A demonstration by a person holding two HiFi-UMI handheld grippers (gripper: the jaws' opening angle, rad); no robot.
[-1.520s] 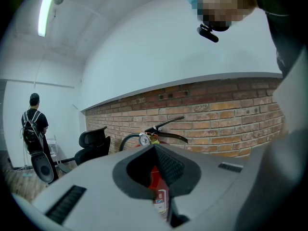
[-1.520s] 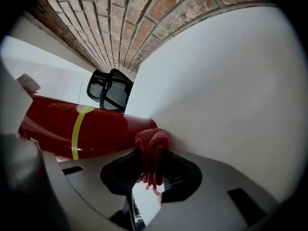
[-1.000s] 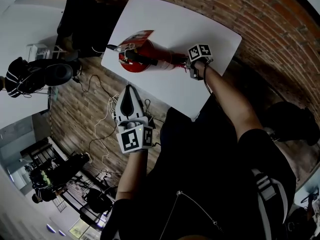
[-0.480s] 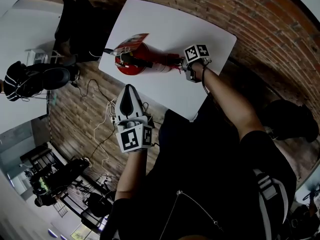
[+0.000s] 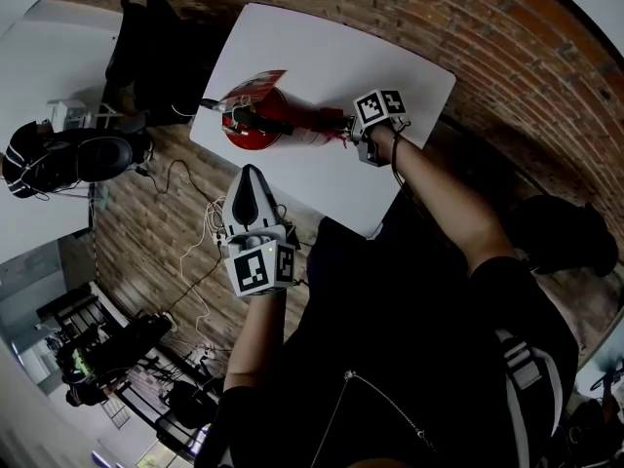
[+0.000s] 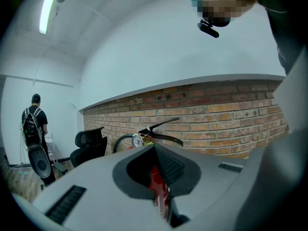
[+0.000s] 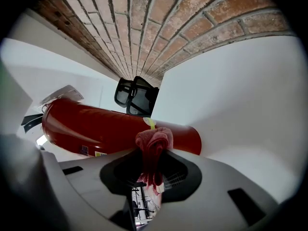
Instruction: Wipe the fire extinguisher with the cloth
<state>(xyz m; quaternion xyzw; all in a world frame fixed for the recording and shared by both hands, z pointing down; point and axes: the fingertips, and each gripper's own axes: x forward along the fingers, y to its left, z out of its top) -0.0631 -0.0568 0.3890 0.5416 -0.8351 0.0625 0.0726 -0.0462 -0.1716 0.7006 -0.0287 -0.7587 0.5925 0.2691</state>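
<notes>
Slid slightly left along fire extinguisher (image 5: pixel 281 125), right gripper (image 5: pixel 349 133) clamping cloth (image 7: pixel 153 144) against it by table (image 5: pixel 390 57) left edge; left gripper (image 5: pixel 250 175) off table, jaws seemingly together, empty.

Bare tabletop (image 5: pixel 331 57) beyond the fire extinguisher (image 5: pixel 292 125), wide open right to the far edge. The extinguisher lies across the near side, barring a straight pass; a black chair (image 5: pixel 161 52) crowds the tabletop's left end.
</notes>
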